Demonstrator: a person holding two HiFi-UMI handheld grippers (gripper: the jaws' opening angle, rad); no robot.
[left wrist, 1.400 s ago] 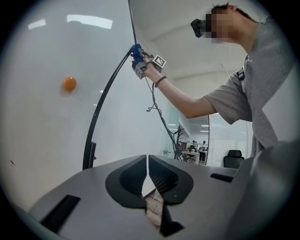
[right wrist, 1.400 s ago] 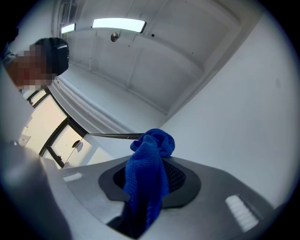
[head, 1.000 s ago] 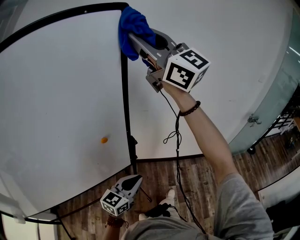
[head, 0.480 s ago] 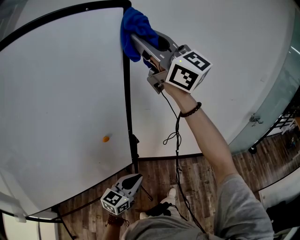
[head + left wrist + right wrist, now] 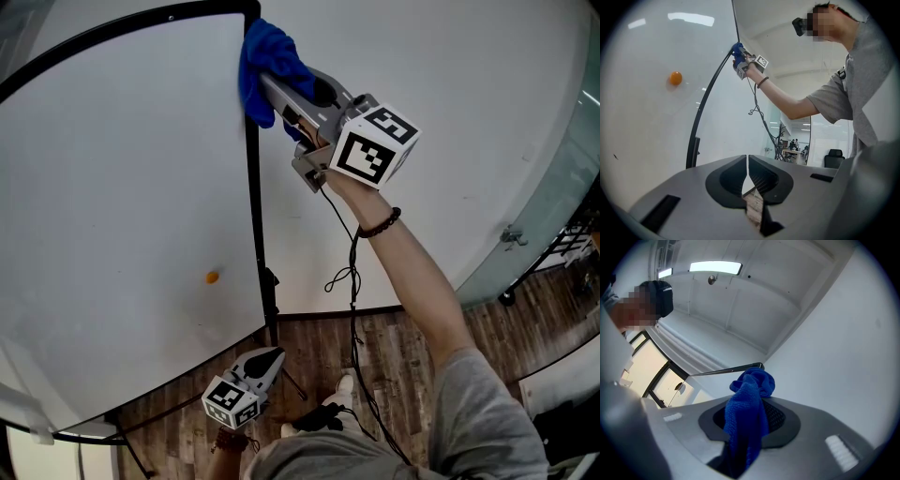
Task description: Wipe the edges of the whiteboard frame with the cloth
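Note:
The whiteboard [image 5: 122, 206] has a thin black frame [image 5: 251, 187] along its top and right edges. My right gripper [image 5: 272, 80] is raised to the board's upper right corner and is shut on a blue cloth [image 5: 265, 61], which presses against the frame there. In the right gripper view the cloth [image 5: 749, 418] bunches out between the jaws just below the frame's corner [image 5: 757, 366]. My left gripper [image 5: 267, 364] hangs low near the floor, shut and holding nothing; its view shows the frame [image 5: 701, 112] running up to the distant cloth [image 5: 737, 49].
An orange dot [image 5: 210, 277] sits on the board's white face. A black cable [image 5: 354, 281] dangles from the right gripper down to the wooden floor [image 5: 394, 347]. A white wall [image 5: 450, 131] lies behind the board, with a glass partition [image 5: 553, 187] at the right.
The right gripper and cloth have stayed at the board's upper right corner, shifting only slightly. The left gripper has not moved.

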